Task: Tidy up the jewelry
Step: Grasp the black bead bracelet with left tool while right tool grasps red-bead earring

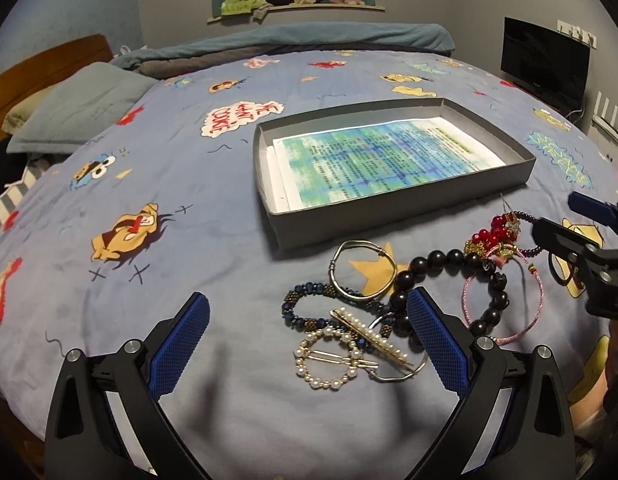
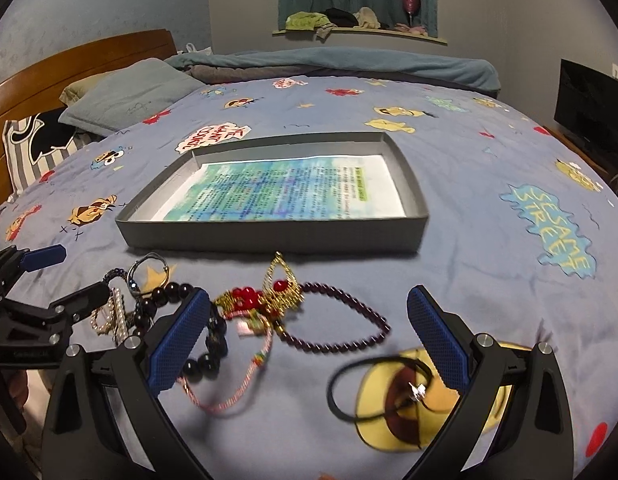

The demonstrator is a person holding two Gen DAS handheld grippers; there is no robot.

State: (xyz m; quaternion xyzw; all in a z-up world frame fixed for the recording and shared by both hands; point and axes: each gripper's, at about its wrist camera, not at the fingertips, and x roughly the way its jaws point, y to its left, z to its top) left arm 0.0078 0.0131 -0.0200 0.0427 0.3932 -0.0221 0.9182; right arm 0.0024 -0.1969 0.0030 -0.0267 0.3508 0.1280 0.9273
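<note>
Left gripper (image 1: 307,346) spread wide above pearl hair clips (image 1: 341,360); right gripper (image 2: 309,340) spread wide above dark purple bead bracelet (image 2: 349,320). Grey tray (image 2: 277,232) beyond jewelry on bedspread (image 1: 149,184).

Black bead bracelet (image 1: 461,280) partly behind left tool (image 1: 309,340), printed sheet's (image 2: 277,192) text blurred, unreadable

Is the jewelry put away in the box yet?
Not yet. The box holds only a printed sheet. Both grippers, left and right, are open and hold nothing. All is left on the bed: pearl clips, silver bangle, black beads, purple beads, pink cord, black cord.
</note>
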